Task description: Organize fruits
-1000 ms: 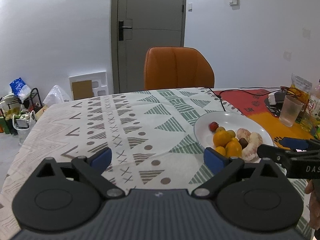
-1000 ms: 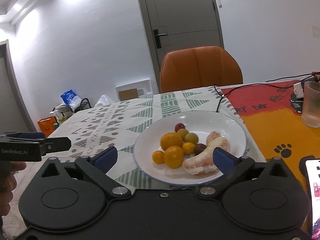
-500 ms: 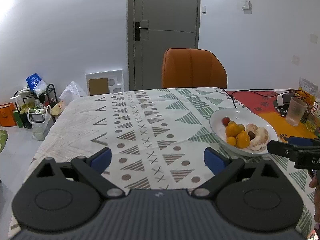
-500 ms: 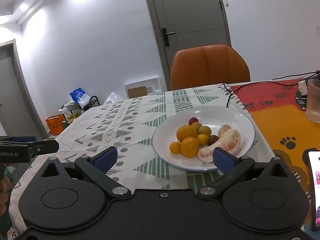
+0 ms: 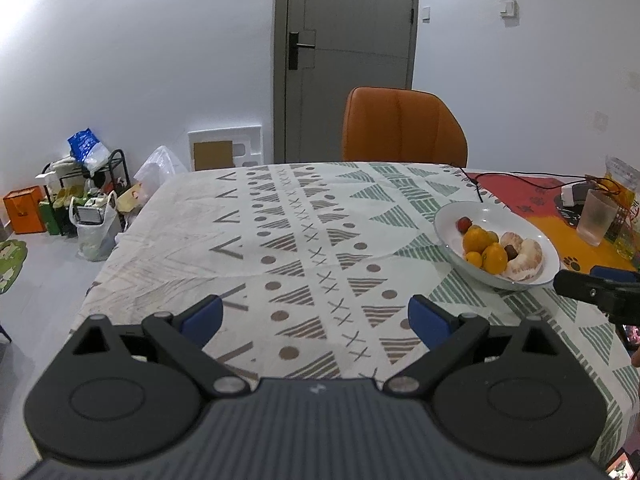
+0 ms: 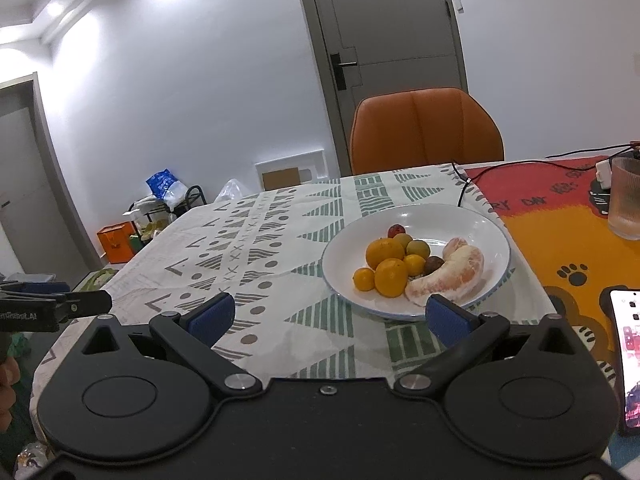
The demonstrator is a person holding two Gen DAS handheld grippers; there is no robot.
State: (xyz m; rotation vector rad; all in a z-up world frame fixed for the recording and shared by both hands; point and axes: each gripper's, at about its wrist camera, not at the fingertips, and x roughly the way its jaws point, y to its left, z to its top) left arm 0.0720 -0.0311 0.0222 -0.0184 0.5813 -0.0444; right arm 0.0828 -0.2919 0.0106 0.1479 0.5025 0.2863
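Both the left tongs (image 5: 316, 316) and right tongs (image 6: 328, 316) hang wide open and empty over the desk (image 5: 280, 216), while the fruits (image 6: 404, 264) sit heaped in the white plate (image 6: 476, 220) at its right (round, light, probably slippery; the peeled segment is soft), best pinched gently across the middle.

A plate (image 6: 416, 220) sits on the tablecloth (image 5: 280, 240) toward the table's right, fruit (image 6: 390, 266) heaped in it. Right of the plate stands a glass (image 6: 626, 200); a phone (image 6: 628, 352) lies nearer. A chair (image 5: 402, 128) stands behind the table, a door (image 5: 348, 56) behind that
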